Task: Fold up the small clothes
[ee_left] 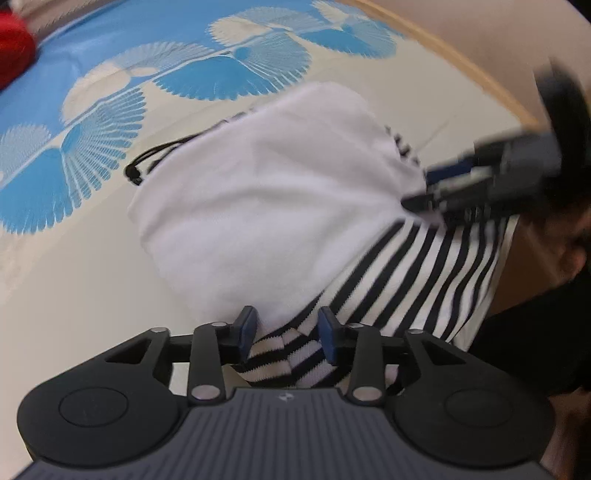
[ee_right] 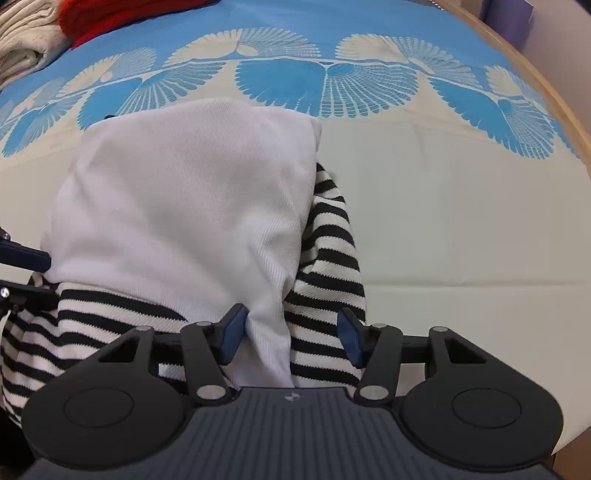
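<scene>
A white garment lies over a black-and-white striped garment on the table. My left gripper has its jaws part open around a bunched edge of striped and white cloth. My right gripper has its jaws part open with the white garment and striped garment between them. The right gripper also shows in the left wrist view, blurred, at the white cloth's right corner. A black drawstring hangs from the white garment's far left.
The table is covered by a blue and cream cloth with a fan pattern. A red garment and a beige folded garment lie at the far left. The wooden table edge curves along the right.
</scene>
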Demonstrator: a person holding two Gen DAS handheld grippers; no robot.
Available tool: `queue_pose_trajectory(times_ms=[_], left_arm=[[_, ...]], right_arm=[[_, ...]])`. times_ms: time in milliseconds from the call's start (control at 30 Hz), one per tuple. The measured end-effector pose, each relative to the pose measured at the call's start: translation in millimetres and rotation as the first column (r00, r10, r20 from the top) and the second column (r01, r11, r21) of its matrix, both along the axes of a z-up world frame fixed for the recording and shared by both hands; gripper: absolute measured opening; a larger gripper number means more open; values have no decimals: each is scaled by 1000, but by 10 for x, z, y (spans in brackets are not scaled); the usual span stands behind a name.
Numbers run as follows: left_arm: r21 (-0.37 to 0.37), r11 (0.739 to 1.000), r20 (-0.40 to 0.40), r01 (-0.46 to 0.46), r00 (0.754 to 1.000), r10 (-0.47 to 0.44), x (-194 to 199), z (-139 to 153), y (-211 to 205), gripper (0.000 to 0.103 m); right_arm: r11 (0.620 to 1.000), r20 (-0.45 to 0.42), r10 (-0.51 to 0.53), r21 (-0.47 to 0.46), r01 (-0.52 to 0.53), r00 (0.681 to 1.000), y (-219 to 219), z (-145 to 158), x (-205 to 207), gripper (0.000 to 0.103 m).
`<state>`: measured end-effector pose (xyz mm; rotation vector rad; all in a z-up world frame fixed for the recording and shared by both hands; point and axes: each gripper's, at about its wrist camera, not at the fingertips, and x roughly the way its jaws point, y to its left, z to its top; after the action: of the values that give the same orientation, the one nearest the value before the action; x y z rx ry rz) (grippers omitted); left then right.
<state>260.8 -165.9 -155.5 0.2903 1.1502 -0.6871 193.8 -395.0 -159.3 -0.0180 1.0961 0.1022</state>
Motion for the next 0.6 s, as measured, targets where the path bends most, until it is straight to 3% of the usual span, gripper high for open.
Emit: queue_pose_trajectory(times_ms=[67, 100, 200, 300, 333, 400, 467, 600], left_arm=[[-71, 994, -16, -85, 996, 84, 117, 97, 175, 67], [-90, 988, -18, -124, 992, 123, 160, 121, 248, 69], [-92, 964, -71, -248, 968, 242, 307, 59, 444, 72], [-76, 939, -130, -336, 937, 324, 428, -61, 580, 85], [-77, 930, -149, -358, 927, 344, 462, -101, 619, 85], [-77, 917, -196, -391, 908, 371, 535, -209, 667, 88], [-83, 900, -249, -427, 884, 396, 582, -325, 720, 94], [-105, 866, -329, -489, 839, 434, 655, -478, 769, 96]], right_arm=[[1000, 8, -7, -21, 7, 1000, -12, 38, -37, 55], [1000, 12, -12, -13, 12, 1000, -38, 75, -58, 55], [990, 41, -2, 140, -4, 999, -186, 301, -174, 54], [960, 56, 118, 250, -128, 991, -198, 414, -386, 53], [957, 41, 175, 228, -180, 984, -165, 375, -454, 52], [967, -77, 219, 151, -206, 973, -142, 141, -497, 52], [980, -155, 191, 79, -180, 969, -208, -50, -501, 61], [990, -116, 105, 103, -94, 988, -383, 42, -453, 61]])
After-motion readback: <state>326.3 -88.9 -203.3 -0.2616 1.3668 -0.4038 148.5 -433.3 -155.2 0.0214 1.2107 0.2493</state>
